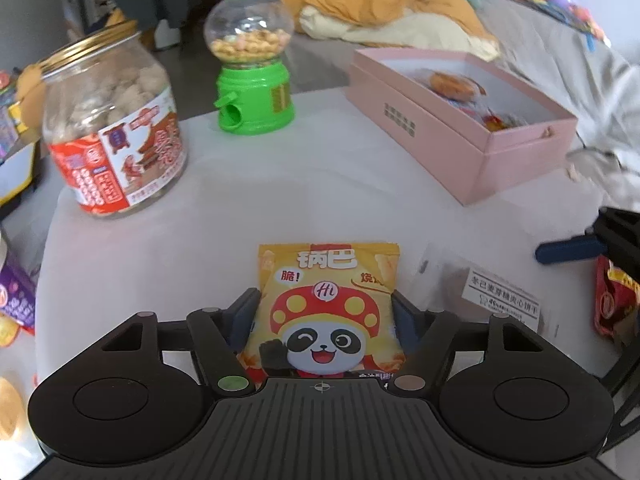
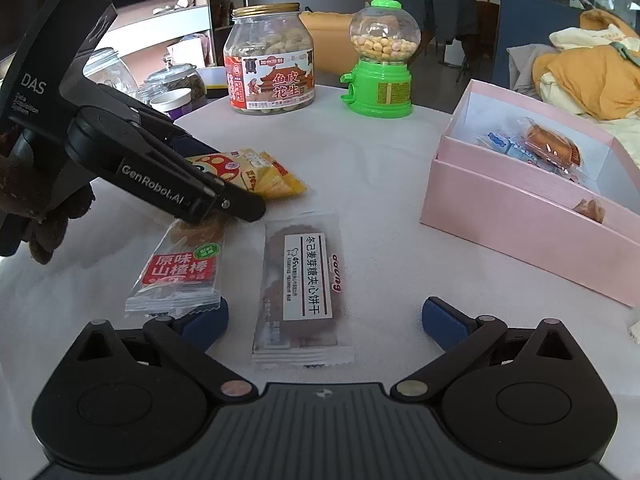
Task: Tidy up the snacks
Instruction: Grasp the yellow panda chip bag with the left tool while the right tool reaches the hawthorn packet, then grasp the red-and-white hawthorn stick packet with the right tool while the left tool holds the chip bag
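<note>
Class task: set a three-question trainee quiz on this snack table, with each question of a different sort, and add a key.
1. True or false: the pink box has its lid on.
2. Which packet lies between the left gripper's fingers? A. yellow panda packet B. clear biscuit packet C. red-label hawthorn packet
3. Fill in: the candy dispenser beside the peanut jar has a ____ base and cap.

Key: 1 false, it is open with snacks inside. 2 A; the packet lies on the table. 3 green.
</note>
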Demonstrator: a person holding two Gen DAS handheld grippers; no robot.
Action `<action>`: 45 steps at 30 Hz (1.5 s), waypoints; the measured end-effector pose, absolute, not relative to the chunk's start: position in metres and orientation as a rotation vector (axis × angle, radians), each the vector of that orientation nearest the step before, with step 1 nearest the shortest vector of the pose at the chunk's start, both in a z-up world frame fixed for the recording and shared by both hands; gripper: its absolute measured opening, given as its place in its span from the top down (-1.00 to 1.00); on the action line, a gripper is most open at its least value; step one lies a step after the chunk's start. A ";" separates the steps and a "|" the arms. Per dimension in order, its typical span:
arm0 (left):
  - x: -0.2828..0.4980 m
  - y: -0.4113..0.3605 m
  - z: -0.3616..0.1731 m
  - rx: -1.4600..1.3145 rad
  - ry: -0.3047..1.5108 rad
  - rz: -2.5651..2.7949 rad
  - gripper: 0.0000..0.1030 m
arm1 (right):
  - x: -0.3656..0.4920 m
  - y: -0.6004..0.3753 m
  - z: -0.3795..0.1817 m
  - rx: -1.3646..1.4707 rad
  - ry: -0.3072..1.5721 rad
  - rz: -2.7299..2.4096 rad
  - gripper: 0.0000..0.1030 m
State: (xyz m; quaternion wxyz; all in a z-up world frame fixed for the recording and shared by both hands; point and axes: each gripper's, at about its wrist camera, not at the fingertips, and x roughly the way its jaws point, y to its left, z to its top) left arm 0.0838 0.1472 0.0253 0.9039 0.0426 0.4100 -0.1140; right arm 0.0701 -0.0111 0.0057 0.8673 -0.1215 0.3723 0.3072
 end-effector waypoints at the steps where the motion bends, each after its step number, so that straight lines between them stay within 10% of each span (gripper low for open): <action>1: 0.082 0.149 0.026 0.075 0.841 -0.230 -0.39 | 0.070 -0.011 0.006 -0.259 0.781 0.645 -1.00; 24: -0.043 0.240 0.041 -0.302 0.693 0.079 -0.37 | 0.040 0.046 0.069 -0.379 0.829 0.924 -0.74; 28: -0.048 0.235 0.029 -0.328 0.726 0.054 -0.37 | 0.059 0.065 0.046 -0.393 0.896 0.829 -0.13; 34: -0.057 0.224 0.033 -0.294 0.750 0.079 -0.37 | 0.078 0.089 0.027 -0.379 0.909 0.759 0.19; 45: -0.055 0.147 0.065 -0.153 0.756 -0.035 -0.37 | 0.027 0.002 0.093 -0.353 0.793 0.775 0.29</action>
